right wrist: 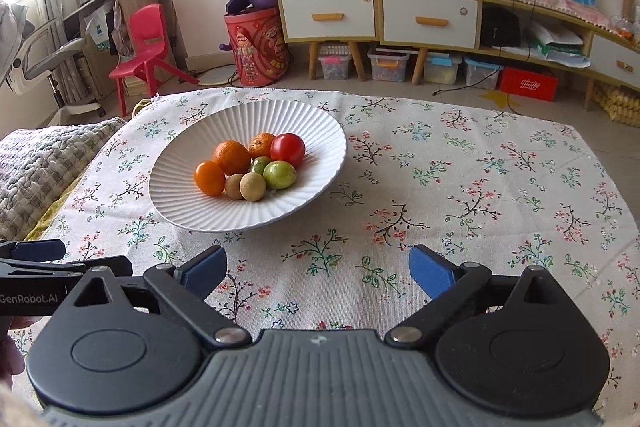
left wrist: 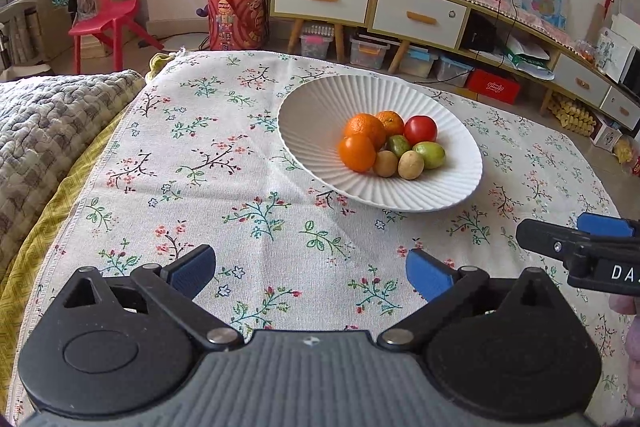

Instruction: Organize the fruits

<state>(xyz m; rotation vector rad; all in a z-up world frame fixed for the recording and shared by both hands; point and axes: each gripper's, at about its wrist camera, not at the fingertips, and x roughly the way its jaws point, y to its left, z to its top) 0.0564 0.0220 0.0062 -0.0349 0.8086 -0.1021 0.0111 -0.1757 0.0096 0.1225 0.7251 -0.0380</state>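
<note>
A white ribbed bowl (left wrist: 320, 115) (right wrist: 188, 183) stands on the floral tablecloth. It holds several fruits: oranges (left wrist: 364, 129) (right wrist: 231, 157), a red tomato (left wrist: 420, 129) (right wrist: 287, 148), green fruits (left wrist: 429, 155) (right wrist: 279, 175) and small brown fruits (left wrist: 410, 165) (right wrist: 253, 187). My left gripper (left wrist: 310, 269) is open and empty above the cloth, in front and to the left of the bowl. My right gripper (right wrist: 318, 267) is open and empty, in front and to the right of the bowl. Each gripper shows at the edge of the other's view.
A grey quilted blanket (left wrist: 44, 123) (right wrist: 36, 163) lies at the table's left edge. Beyond the table are a red chair (left wrist: 112, 7), a red barrel (left wrist: 236, 13) and low cabinets (left wrist: 416, 11) with storage boxes on the floor.
</note>
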